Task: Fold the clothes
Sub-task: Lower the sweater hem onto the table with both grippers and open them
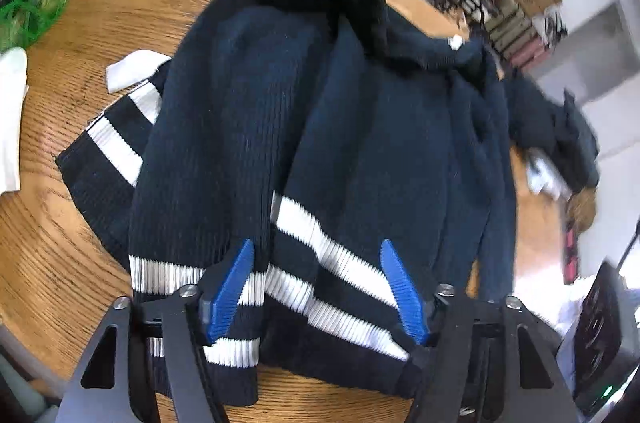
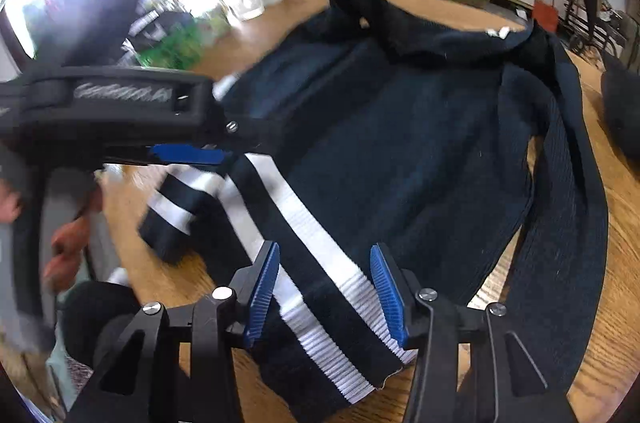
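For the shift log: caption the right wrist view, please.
Right gripper open over the striped hem of a navy sweater on a wooden table, left gripper alongside.

The clutter of boxes and racks along the white wall (image 1: 516,11) at two o'clock smears into blur. At nine o'clock in the right wrist view, the lettering on the black gripper body (image 2: 124,91) is unreadable, and the person's hand (image 2: 68,243) below it is blurred and partly hidden.

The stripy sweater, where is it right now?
The dark navy ribbed knit sweater with white stripes lies spread on the round wooden table in both wrist views, its striped hem nearest the cameras, between the open blue-tipped tongs.
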`<state>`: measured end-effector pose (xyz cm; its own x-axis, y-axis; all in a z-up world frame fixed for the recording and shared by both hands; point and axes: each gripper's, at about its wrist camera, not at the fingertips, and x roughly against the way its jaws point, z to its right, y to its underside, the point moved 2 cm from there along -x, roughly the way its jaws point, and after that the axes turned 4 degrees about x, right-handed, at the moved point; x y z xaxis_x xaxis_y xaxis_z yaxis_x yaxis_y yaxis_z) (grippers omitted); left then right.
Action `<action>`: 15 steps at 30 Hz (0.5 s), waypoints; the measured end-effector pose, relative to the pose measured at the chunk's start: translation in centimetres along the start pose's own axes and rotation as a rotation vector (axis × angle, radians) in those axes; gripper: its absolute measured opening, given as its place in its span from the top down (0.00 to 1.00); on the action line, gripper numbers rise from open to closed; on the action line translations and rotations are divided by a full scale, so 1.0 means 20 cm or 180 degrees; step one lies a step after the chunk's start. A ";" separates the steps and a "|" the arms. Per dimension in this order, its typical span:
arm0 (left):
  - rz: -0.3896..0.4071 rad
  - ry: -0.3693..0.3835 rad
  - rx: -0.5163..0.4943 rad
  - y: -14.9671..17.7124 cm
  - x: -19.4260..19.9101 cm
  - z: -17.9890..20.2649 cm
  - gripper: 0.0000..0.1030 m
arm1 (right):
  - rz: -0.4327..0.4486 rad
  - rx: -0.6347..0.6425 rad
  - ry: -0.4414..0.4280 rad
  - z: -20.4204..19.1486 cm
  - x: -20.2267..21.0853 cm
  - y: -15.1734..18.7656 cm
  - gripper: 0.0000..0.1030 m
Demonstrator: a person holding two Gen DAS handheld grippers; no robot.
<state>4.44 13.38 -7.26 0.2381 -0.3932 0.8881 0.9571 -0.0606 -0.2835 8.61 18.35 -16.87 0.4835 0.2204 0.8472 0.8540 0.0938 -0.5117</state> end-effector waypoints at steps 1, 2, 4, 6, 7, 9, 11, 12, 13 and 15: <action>0.0005 -0.0039 -0.0045 0.01 0.00 0.01 0.38 | -0.0051 -0.0011 0.0022 0.01 -0.01 0.01 0.49; 0.0012 -0.0045 -0.0057 0.01 0.00 0.02 0.38 | -0.0081 -0.0026 0.0005 0.03 -0.01 0.02 0.48; 0.0006 0.0005 0.0002 0.02 0.00 0.02 0.38 | -0.0143 -0.0050 -0.0030 0.05 0.00 0.05 0.48; -0.0013 0.0097 0.0091 0.01 0.02 -0.01 0.38 | -0.0234 0.0011 -0.0069 0.05 0.01 0.10 0.47; -0.0028 0.0141 0.0124 0.02 0.02 -0.02 0.38 | -0.0267 0.0073 -0.0046 0.05 0.01 0.12 0.47; -0.0030 0.0159 0.0145 0.04 0.05 -0.03 0.38 | -0.0354 0.0234 0.0046 0.04 0.04 0.18 0.47; -0.0016 0.0137 0.0145 0.05 0.08 -0.04 0.38 | -0.0420 0.0377 0.0122 0.03 0.07 0.23 0.47; -0.0006 0.0114 0.0152 0.05 0.09 -0.05 0.38 | -0.0448 0.0434 0.0149 0.03 0.08 0.25 0.47; 0.0001 0.0089 0.0153 0.06 0.10 -0.05 0.38 | -0.0471 0.0433 0.0144 0.04 0.10 0.27 0.47; 0.0002 0.0029 0.0129 0.07 0.12 -0.06 0.38 | -0.0531 0.0391 0.0097 0.08 0.13 0.30 0.47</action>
<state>6.10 11.19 -6.06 0.2375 -0.4017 0.8845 0.9628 -0.0233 -0.2691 14.72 21.09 -17.95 0.3443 0.1627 0.9247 0.8938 0.2446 -0.3759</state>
